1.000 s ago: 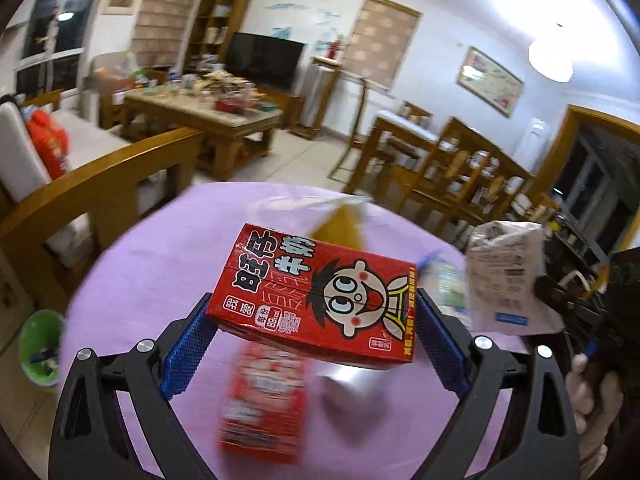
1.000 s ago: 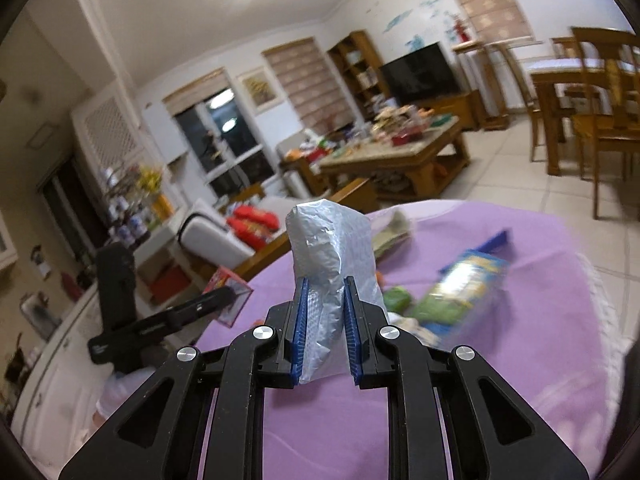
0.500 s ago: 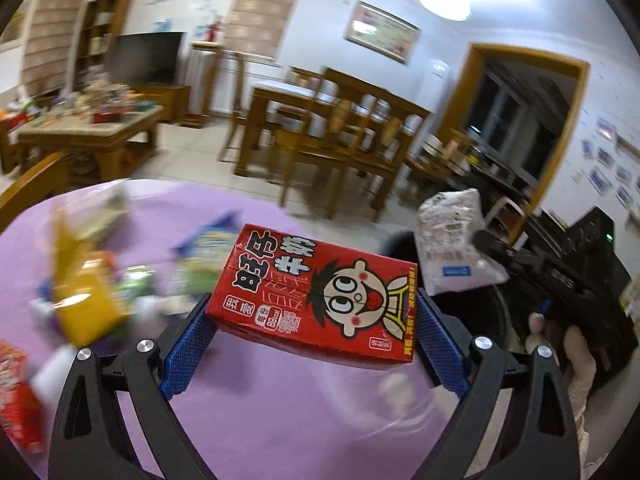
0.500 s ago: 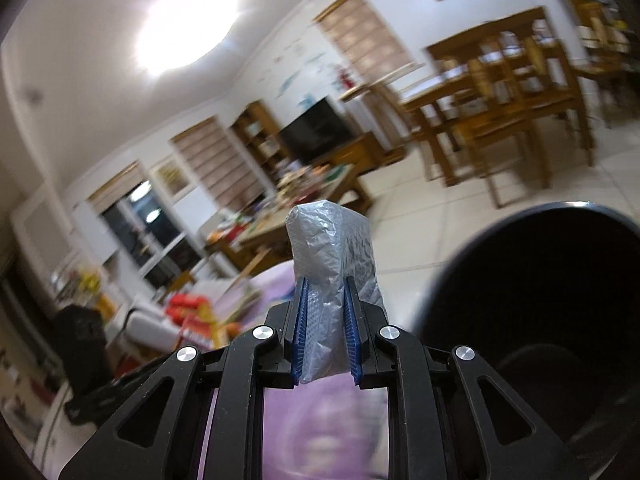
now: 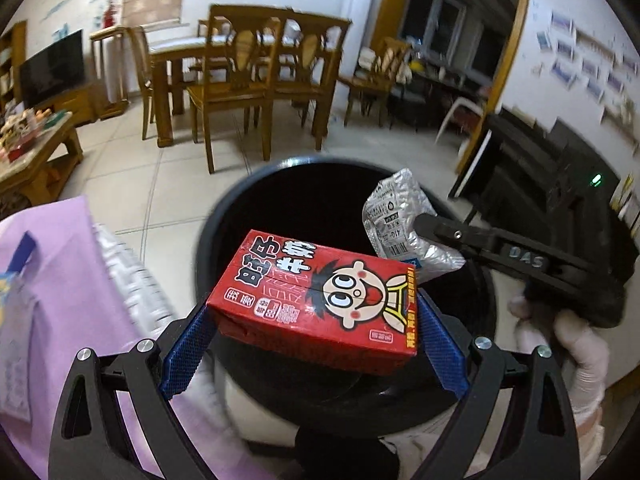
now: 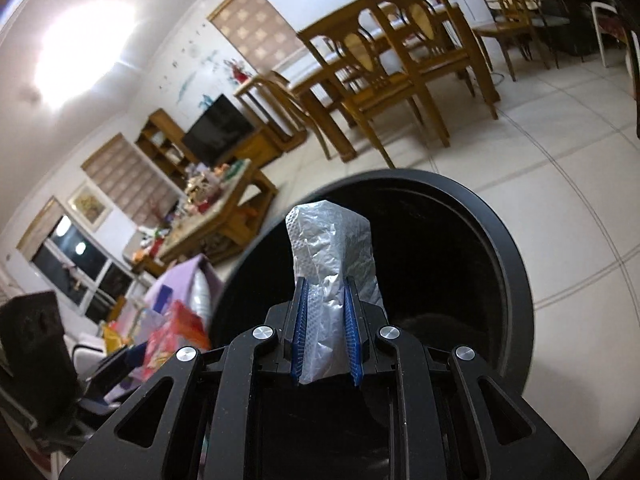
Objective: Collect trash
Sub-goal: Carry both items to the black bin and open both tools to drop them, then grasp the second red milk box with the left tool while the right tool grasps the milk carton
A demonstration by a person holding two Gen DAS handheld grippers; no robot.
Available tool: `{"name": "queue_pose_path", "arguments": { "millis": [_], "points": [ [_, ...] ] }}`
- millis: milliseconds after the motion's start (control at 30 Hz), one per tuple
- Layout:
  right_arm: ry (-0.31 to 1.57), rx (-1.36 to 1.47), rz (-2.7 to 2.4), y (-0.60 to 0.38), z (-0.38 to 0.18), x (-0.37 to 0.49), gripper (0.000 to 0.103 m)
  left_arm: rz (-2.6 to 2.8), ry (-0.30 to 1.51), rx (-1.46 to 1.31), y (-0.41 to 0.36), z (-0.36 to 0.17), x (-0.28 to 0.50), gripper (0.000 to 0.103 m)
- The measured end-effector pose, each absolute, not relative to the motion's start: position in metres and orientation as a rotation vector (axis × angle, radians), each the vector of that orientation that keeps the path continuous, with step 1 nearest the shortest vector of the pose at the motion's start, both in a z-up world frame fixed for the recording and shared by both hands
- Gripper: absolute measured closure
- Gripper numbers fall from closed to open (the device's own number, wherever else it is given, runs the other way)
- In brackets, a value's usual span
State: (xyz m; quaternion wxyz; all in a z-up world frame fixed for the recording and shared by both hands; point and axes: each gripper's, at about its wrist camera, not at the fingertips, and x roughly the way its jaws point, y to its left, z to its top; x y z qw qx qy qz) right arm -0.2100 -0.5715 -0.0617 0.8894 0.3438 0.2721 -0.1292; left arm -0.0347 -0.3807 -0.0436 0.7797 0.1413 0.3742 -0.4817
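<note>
Both hands have swung away from the purple-clothed table (image 5: 60, 300) and now the black trash bin (image 5: 256, 192) fills both views, where a second ago it was all table litter. The left gripper (image 5: 316, 336) is clamped on the red milk carton (image 5: 316, 300), hanging right over the bin's mouth. The right gripper (image 6: 326, 332) pinches the crumpled silver foil wrapper (image 6: 332, 248), also above the opening. Both pieces look ready to drop; releasing seems the next call. More litter waits on the table.
</note>
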Motion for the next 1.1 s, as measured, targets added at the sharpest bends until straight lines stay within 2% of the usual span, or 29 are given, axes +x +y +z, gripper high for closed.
{"name": "queue_pose_path", "arguments": {
  "millis": [300, 400, 467, 533, 567, 600, 633, 900, 1100],
  "points": [
    [0.609, 0.715, -0.257, -0.571, -0.061, -0.191, 0.085, -1.014, 0.865, 0.449, -0.400, -0.058, -0.045, 0.014],
    [0.609, 0.715, -0.256, -0.568, -0.053, -0.189, 0.081, -1.013, 0.854, 0.451, -0.395, -0.053, -0.045, 0.013],
    [0.603, 0.709, -0.251, -0.564, -0.049, -0.189, 0.071, -1.008, 0.846, 0.459, -0.394, -0.052, -0.048, 0.013],
    [0.582, 0.689, -0.235, -0.559, -0.044, -0.190, 0.047, -1.000, 0.836, 0.469, -0.394, -0.050, -0.053, 0.013],
    [0.572, 0.680, -0.231, -0.554, -0.037, -0.188, 0.042, -0.999, 0.827, 0.473, -0.390, -0.048, -0.055, 0.013],
    [0.558, 0.668, -0.232, -0.550, -0.033, -0.188, 0.029, -0.999, 0.820, 0.474, -0.388, -0.047, -0.056, 0.012],
    [0.551, 0.664, -0.241, -0.551, -0.030, -0.188, 0.024, -0.999, 0.806, 0.473, -0.382, -0.045, -0.059, 0.010],
    [0.479, 0.643, -0.218, -0.535, -0.012, -0.186, 0.023, -0.950, 0.739, 0.380, -0.312, -0.023, -0.066, 0.006],
    [0.465, 0.568, -0.127, -0.485, 0.010, -0.163, 0.019, -0.808, 0.706, 0.233, -0.210, -0.008, -0.051, 0.005]
  ]
}}
